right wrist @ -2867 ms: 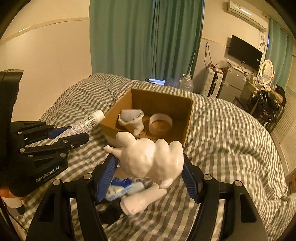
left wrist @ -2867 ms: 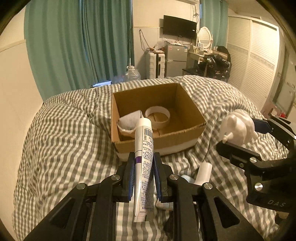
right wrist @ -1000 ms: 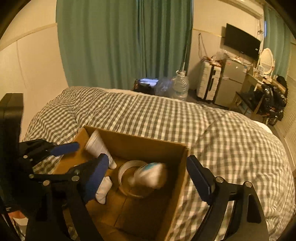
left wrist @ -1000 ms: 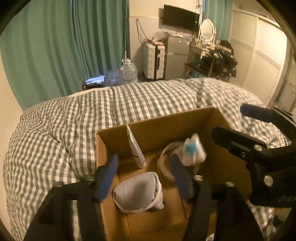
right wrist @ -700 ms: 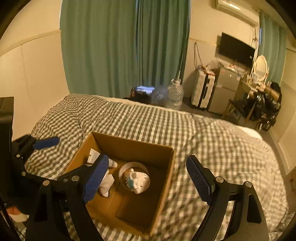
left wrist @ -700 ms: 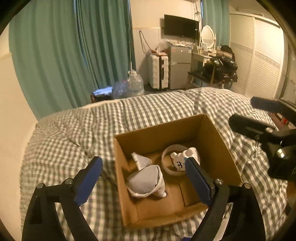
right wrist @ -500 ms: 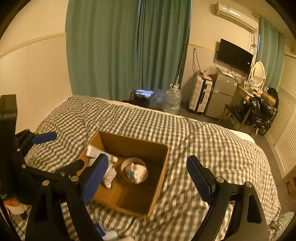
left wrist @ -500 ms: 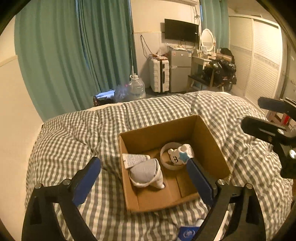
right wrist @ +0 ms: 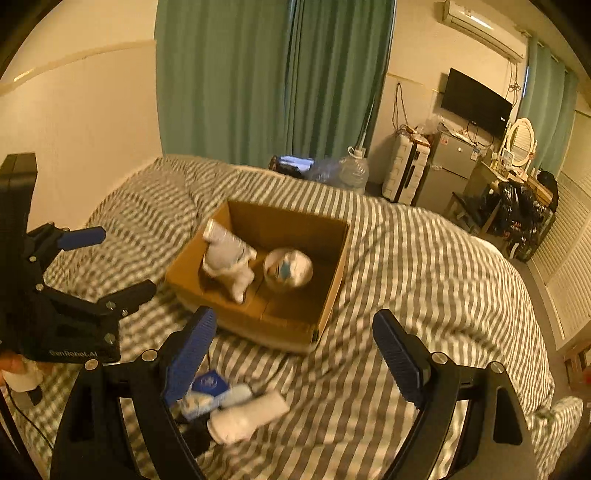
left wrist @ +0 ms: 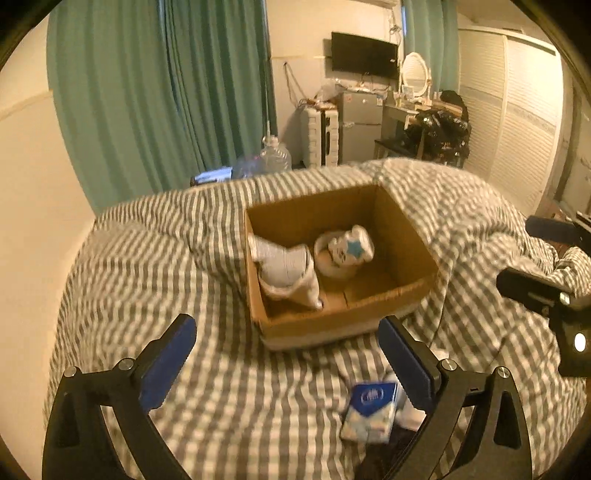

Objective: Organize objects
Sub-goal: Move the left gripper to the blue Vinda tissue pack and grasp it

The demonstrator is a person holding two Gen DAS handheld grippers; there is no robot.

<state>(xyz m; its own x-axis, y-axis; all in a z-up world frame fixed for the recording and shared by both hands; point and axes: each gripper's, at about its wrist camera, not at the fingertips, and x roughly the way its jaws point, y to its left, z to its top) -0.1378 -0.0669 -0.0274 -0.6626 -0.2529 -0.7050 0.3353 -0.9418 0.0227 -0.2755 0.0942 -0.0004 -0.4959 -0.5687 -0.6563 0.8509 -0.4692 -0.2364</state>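
Both hand-held grippers, left (left wrist: 286, 360) and right (right wrist: 293, 350), are spread, empty; the left jaws are opening. The tissue pack (left wrist: 371, 411) at 5 o'clock may slide on the soft bed (left wrist: 147, 266) when pinched.

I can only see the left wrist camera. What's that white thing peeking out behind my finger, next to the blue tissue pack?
Observer: In the right wrist view it is a soft white roll, maybe a sock, lying on the checked duvet right beside the tissue pack.
Operator: Is the right gripper carrying anything?
Observer: No. The right gripper is open, with nothing between its pads.
Operator: What's above the telly?
Observer: An air conditioner, high on the wall.
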